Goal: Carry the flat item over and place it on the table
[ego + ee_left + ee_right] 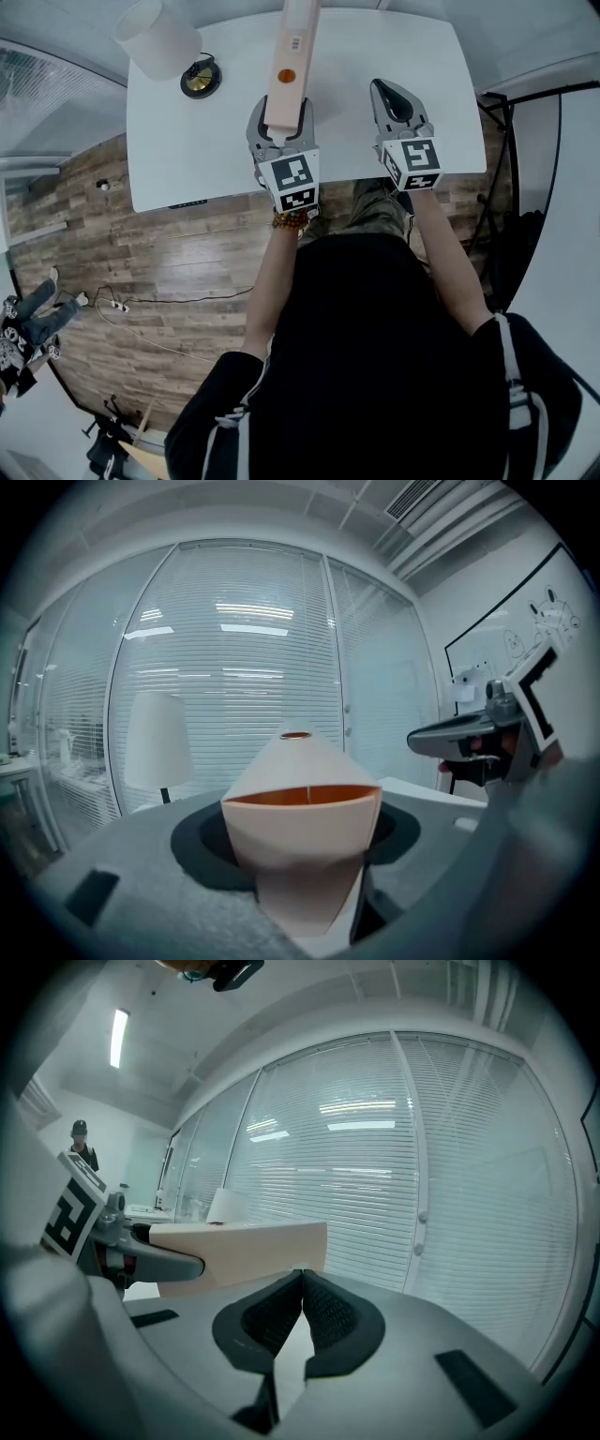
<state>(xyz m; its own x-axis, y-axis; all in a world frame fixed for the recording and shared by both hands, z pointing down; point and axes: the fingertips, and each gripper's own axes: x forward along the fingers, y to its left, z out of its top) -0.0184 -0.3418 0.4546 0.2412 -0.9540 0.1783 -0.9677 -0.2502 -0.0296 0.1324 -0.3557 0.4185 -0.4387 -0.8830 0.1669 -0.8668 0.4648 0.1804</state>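
Your left claw (281, 112) is clamped on the near end of the long, flat peach-coloured box (292, 52), which stretches out over the white tabletop (206, 141), to the right of the white-shaded lamp (157, 37). Your right claw (386, 92), further right of the lamp, is clenched on nothing. Gripped by one end only, the box may pivot and dip; releasing it while raised would drop it.

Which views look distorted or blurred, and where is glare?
Left gripper view: fisheye, dark corners, the box near the lens soft, ceiling lights reflected on the glass wall. Right gripper view: the same curving and reflections. Head view: table edges bow.
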